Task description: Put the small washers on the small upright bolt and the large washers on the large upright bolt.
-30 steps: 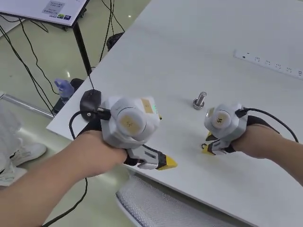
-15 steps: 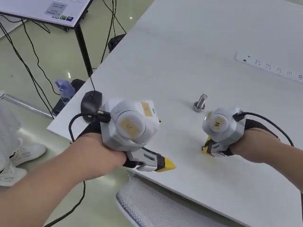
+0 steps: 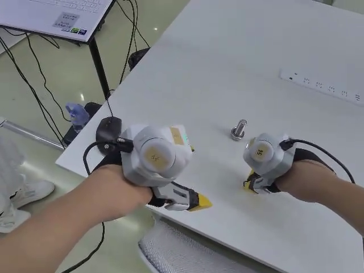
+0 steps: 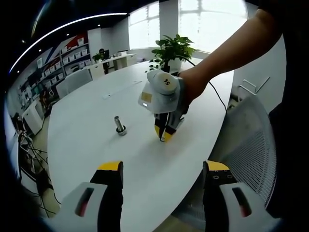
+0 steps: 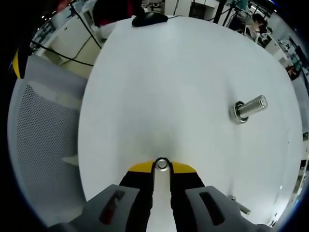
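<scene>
Washer [image 5: 162, 164] sits pinched in right tool [image 5: 162, 170] near table [image 5: 183, 72] edge; left tool [image 4: 163, 169] spread wide, bolt [image 5: 248, 108] well clear.

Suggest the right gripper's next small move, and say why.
Probably lift the right gripper and carry it toward the upright bolt: a washer sits pinched at its jaw tips, low by the table, and the bolt stands apart.

Head view looks down; all views share bolt [image 3: 239, 129].
</scene>
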